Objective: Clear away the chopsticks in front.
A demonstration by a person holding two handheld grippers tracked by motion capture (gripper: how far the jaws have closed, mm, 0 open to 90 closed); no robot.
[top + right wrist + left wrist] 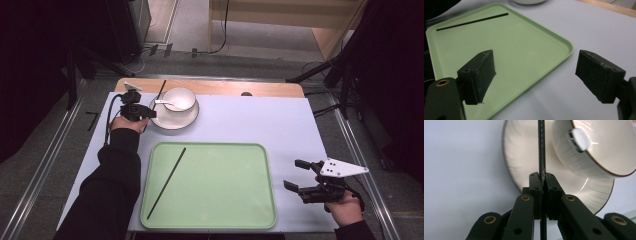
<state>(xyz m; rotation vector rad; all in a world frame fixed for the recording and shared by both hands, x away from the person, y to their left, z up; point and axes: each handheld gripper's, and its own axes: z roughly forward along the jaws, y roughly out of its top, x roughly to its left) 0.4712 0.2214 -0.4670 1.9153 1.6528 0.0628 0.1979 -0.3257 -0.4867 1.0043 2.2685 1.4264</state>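
The left gripper (141,113) is at the 10 o'clock part of the bench (240,120), just beside the left edge of the white plate (186,120). Its fingers (535,185) are clenched on a thin black chopstick (541,147), which passes straight between them and runs on over the plate. In the high view this chopstick (161,90) points from the gripper toward 1 o'clock, past the left side of the white bowl (181,98). The bowl stands on the plate and a white spoon (165,103) lies in it, with the handle toward 9 o'clock. A second chopstick (167,182) lies slanted on the left part of the green tray (250,215), which sits at the 6 o'clock side of the bench. The right gripper (298,175) is at 4 o'clock, near the right edge of the tray, and its fingers (479,75) are released, wide apart, with nothing between them.
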